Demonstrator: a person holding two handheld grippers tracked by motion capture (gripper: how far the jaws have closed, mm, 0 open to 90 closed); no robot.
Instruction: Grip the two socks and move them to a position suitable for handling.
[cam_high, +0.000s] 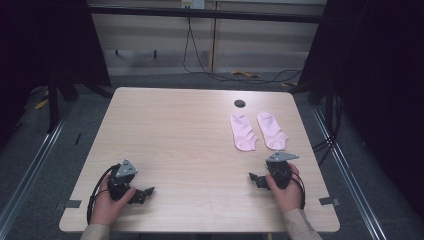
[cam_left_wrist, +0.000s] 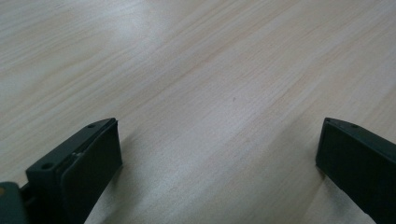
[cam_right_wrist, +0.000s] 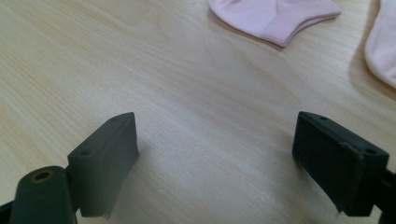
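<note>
We are resting both grippers, left (cam_high: 142, 194) and right (cam_high: 257, 179), jaws spread and empty; the two pink socks (cam_high: 243, 131) are lying untouched, everything remaining.

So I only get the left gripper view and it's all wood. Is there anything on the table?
Observer: Yes, two pink socks, one beside the other, lie flat at the far right of the table.
Operator: Is the other gripper holding one?
Observer: No. The right gripper is open over bare wood, with the socks a bit beyond its jaws.
Operator: Where's my gripper then?
Observer: The left gripper is at the near left edge, far from the socks, pointing toward the right one.
</note>
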